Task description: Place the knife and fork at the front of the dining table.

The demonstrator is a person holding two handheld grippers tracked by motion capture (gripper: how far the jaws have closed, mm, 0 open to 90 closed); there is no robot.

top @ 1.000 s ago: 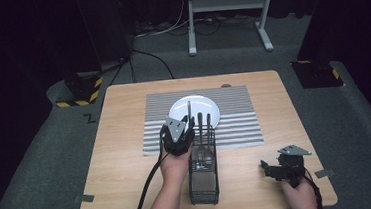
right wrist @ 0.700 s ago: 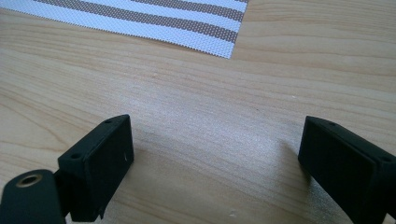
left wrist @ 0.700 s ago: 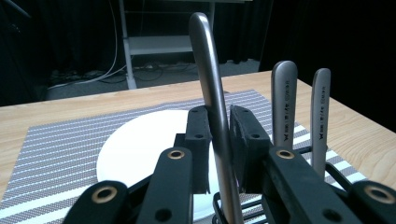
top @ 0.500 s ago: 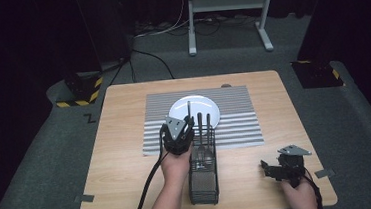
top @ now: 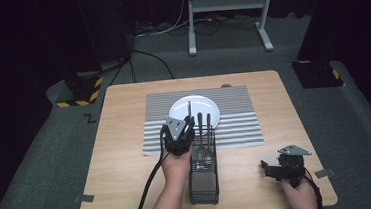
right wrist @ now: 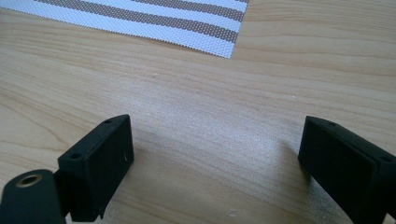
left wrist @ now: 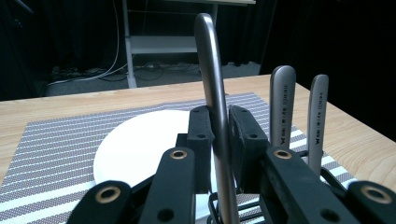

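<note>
1. Your left gripper has just closed its jaws on the handle of a metal utensil; the pads press it from both sides, and the handle rises upright above them.
2. That utensil stands in the black wire caddy, at its far end beside the white plate.
3. Two more utensil handles stand upright in the same caddy, just beside your grip.
4. The plate sits on the striped placemat.
5. Your right gripper has its jaws spread wide over bare table, well apart from the caddy, near the table's front right corner.
</note>
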